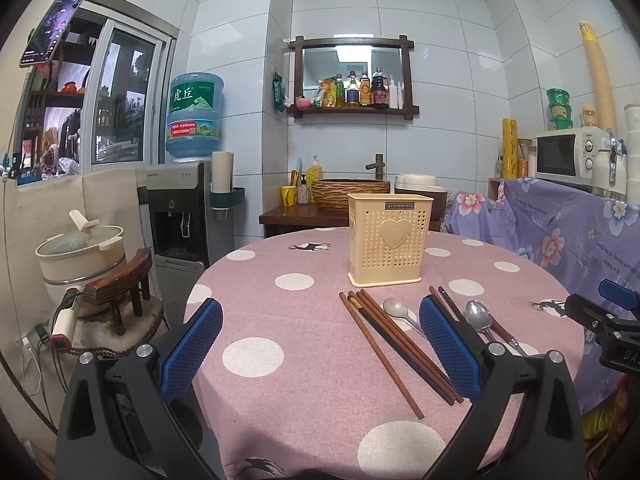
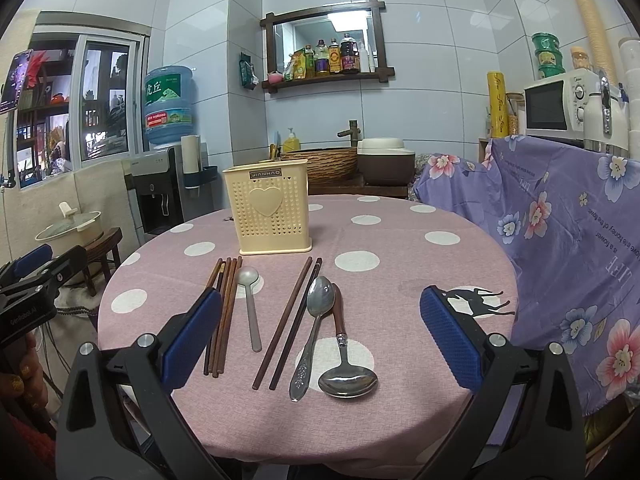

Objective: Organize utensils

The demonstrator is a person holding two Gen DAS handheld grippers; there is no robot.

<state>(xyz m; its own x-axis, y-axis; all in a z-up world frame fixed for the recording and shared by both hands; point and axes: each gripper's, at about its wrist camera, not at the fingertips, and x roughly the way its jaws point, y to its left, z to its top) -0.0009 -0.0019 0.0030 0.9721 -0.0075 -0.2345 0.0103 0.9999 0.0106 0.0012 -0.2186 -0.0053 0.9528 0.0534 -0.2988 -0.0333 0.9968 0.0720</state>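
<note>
A cream perforated utensil holder (image 1: 386,239) (image 2: 272,208) stands upright on the pink polka-dot round table (image 1: 280,320) (image 2: 400,248). In front of it lie a bundle of brown chopsticks (image 1: 394,342) (image 2: 226,304), a grey spoon (image 2: 250,304) (image 1: 400,312), a pair of chopsticks (image 2: 290,320), a steel spoon (image 2: 314,328) (image 1: 480,318) and a wooden-handled ladle (image 2: 346,360). My left gripper (image 1: 320,344) is open and empty above the table's near left. My right gripper (image 2: 320,336) is open and empty over the utensils.
A purple floral cloth (image 2: 560,220) drapes a counter at the right, with a microwave (image 2: 556,104) on top. A water dispenser (image 1: 180,208), a pot (image 1: 80,248) and a small wooden stool (image 1: 120,288) stand left of the table.
</note>
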